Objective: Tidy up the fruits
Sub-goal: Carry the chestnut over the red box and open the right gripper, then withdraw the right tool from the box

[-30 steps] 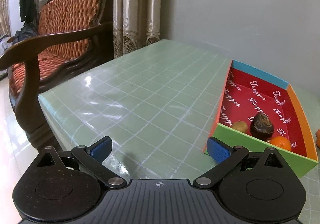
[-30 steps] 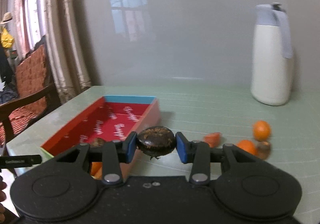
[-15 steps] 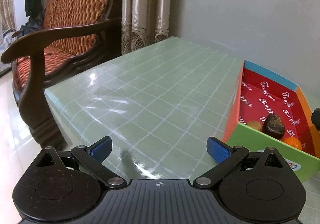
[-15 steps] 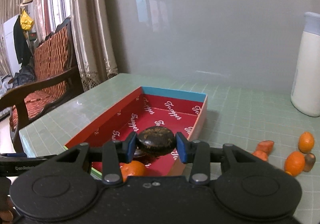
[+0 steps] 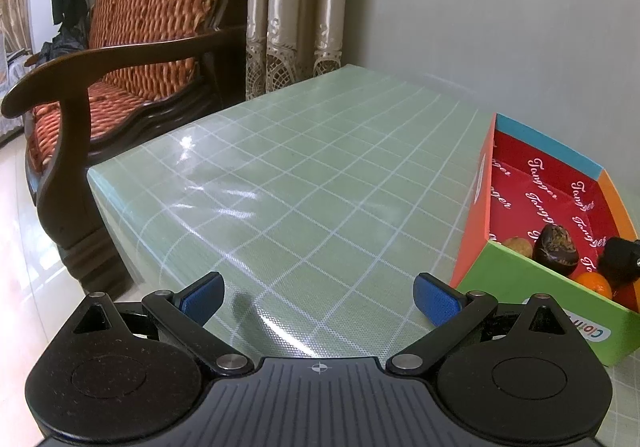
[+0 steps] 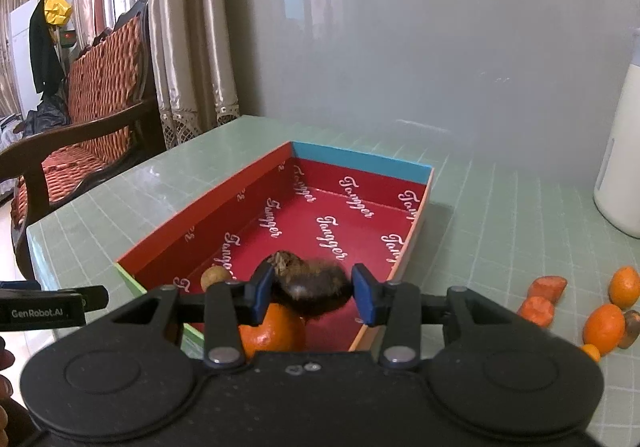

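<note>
Right wrist view shows a glossy green gridded table (image 6: 500, 215) bearing a shallow red-lined cardboard box (image 6: 224, 215), over whose near end the right gripper (image 6: 313, 289) stands with a blurred dark, wrinkled round fruit (image 6: 316, 287) between parted blue pads, contact unclear. Only this view shows loose oranges (image 6: 603, 325) right of the box; the left wrist view shows the left gripper (image 5: 318, 297) wide open, empty, just left of the box.

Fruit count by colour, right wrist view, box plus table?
Orange fruits: 4, one in the box, three on the table, the last partly hidden
Orange-red pieces: 2
Dark brown fruits: 3, in box, blurred at the right gripper, on table
Tan fruit: 1
Total: 10
</note>
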`<state>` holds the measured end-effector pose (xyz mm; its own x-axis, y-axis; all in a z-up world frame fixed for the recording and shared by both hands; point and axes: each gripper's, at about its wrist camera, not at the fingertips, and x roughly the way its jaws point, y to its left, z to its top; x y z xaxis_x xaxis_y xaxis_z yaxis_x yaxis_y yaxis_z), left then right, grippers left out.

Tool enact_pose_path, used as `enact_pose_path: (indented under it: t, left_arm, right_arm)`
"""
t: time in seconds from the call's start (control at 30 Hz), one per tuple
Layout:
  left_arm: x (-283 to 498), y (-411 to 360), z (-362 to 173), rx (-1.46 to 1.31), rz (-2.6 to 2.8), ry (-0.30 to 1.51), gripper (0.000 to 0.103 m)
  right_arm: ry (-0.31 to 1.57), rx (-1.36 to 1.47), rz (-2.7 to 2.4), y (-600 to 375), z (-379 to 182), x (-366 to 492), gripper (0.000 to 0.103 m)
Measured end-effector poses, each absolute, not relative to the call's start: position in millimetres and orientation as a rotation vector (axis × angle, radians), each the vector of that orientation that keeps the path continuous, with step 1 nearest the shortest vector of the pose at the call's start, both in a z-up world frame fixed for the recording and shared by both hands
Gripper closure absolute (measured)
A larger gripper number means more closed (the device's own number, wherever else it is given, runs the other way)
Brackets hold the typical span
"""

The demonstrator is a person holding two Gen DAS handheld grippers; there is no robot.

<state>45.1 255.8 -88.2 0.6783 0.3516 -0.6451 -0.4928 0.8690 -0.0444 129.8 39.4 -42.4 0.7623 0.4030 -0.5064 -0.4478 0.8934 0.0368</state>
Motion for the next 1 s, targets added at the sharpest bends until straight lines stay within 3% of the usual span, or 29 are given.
enact_pose_path:
  t: [0.47,0.9,1.0]
  left_arm:
    - [46.0,250.4,-88.2,-0.214,0.468,0.675,0.003]
    - [44.3,225.8,-75.1,-0.175,0.417,0.649,0.003]
    - [45.2,212.7,-66.9,-0.146,0.391,0.632,0.003]
  right_arm:
    - [0.466,-0.087,0.448,26.5,-27.5,119.8,0.054]
    - [0.402,-0.102,0.357,-13.4,-24.0,105.3,0.027]
    - [0.399,-0.089,0.321,-30.2,-25.6,104.2,0.026]
